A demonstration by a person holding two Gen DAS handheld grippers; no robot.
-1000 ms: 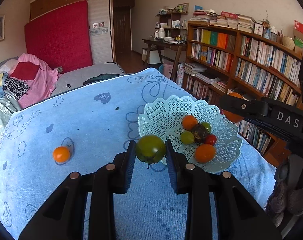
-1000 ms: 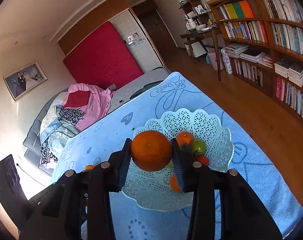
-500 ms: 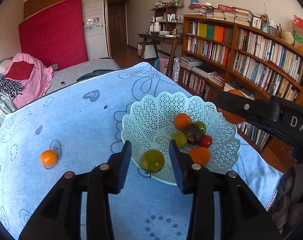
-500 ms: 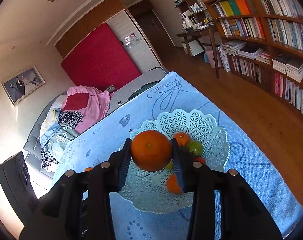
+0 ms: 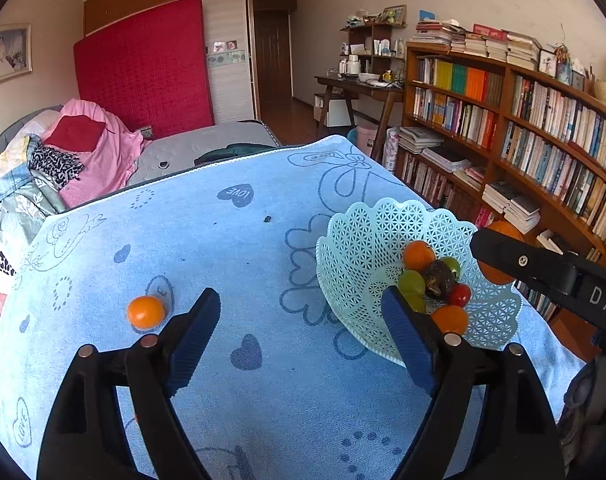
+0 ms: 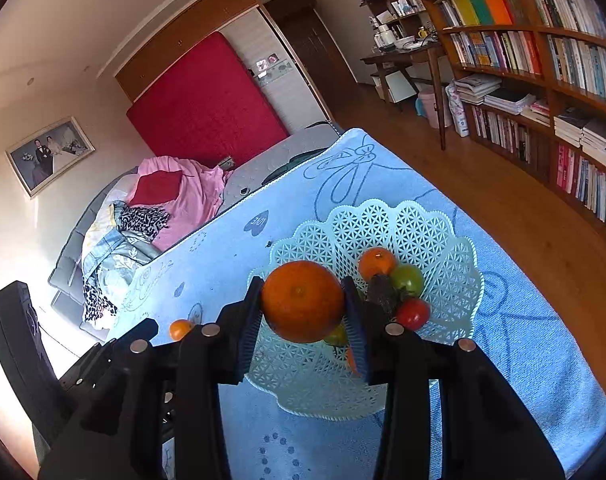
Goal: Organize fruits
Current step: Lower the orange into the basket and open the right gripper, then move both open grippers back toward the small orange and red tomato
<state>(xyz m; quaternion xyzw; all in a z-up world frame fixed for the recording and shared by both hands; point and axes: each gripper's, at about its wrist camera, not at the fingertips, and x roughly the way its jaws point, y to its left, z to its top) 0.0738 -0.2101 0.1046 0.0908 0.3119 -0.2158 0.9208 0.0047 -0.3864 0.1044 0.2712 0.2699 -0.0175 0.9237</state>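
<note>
The left tool has let go of the green tomato, now in the basket, and spread wide. The right tool still pinches the large orange above it. A small orange lies on the blue-toweled counter (bookshelves beyond).

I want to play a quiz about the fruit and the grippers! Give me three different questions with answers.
1. True or false: the left gripper holds a green fruit.
2. What does the right gripper hold? A) large round orange B) small red tomato
3. Fill in: one small orange fruit lies on the blue patterned cloth, outside the pale green lattice plastic basket, to its ____ in the left wrist view.

Key: 1 false; 2 A; 3 left.
</note>
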